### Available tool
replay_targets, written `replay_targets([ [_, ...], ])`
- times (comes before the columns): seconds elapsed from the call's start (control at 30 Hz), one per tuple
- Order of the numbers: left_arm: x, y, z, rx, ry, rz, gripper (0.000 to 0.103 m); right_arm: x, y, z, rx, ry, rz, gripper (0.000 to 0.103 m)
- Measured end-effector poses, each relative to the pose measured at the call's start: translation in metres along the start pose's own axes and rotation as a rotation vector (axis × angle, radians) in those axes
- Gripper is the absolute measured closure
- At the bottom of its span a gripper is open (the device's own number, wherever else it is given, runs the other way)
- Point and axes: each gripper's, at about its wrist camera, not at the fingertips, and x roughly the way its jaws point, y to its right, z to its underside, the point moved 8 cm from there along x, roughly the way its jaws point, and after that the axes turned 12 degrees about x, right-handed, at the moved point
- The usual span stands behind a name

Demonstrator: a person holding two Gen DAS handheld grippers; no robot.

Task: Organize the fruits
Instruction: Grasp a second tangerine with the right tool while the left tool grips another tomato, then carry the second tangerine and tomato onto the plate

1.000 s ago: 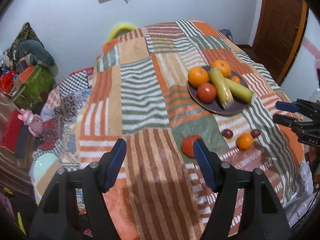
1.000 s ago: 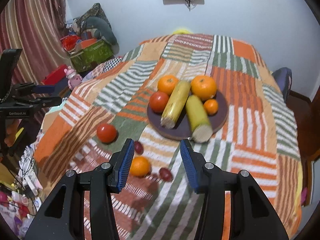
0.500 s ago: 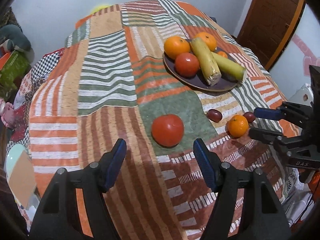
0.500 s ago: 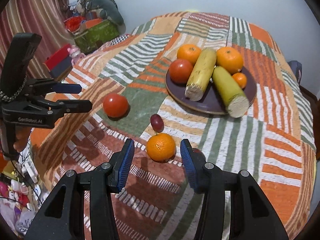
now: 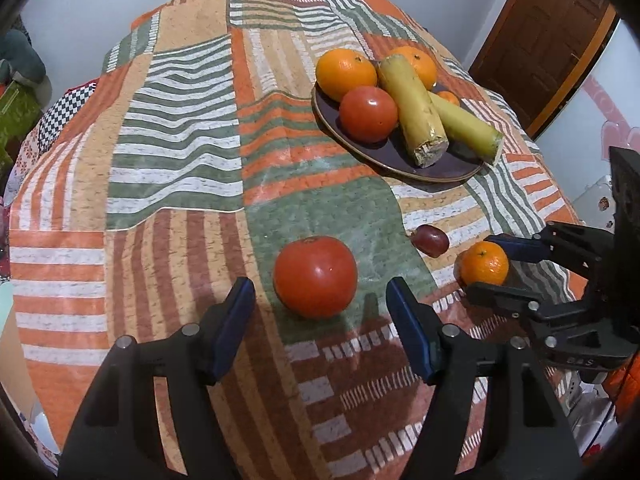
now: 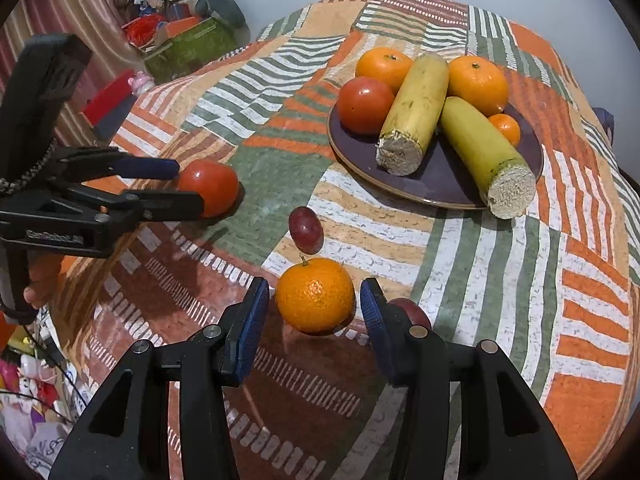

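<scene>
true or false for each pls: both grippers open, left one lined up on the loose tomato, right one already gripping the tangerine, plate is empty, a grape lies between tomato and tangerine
1. Both the left gripper and right gripper are open: true.
2. The left gripper faces the loose tomato: true.
3. The right gripper is gripping the tangerine: false, its pads flank it with gaps on both sides.
4. The plate is empty: false, it holds oranges, a tomato and two yellow cut pieces.
5. A grape lies between tomato and tangerine: true.

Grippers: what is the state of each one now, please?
Left gripper: open, holds nothing, tomato ahead.
Right gripper: open, around the orange, not closed.
</scene>
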Motion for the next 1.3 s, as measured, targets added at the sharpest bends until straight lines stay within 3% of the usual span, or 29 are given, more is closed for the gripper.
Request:
replay_targets([
  [0.07,0.004,0.000,-0.001,0.002,-0.004,-0.020,0.037,-0.001,0.000,-0.001,0.010,-0.004,-0.019,0.067],
  [0.33,0.019,-0.002,-0.004,-0.041,-0.023,-0.015,0.041,-0.016,0.003,-0.006,0.044,0.030,-0.067,0.068],
  [0.43,0.023,-0.001,-0.006,-0.041,-0.033,-0.025,0.056,-0.023,0.003,-0.008,0.040,0.046,-0.069,0.068],
  [0.47,0.023,-0.002,-0.007,-0.036,-0.033,-0.039,0.057,-0.025,0.003,-0.009,0.039,0.052,-0.068,0.068],
  [0.83,0.009,0.000,-0.012,-0.054,-0.014,-0.037,0.057,-0.041,0.035,-0.022,0.093,0.105,-0.048,0.068],
  [1.3,-0.020,0.033,-0.084,0.020,0.118,-0.042,0.057,-0.068,0.077,-0.051,0.125,0.186,-0.028,0.068],
])
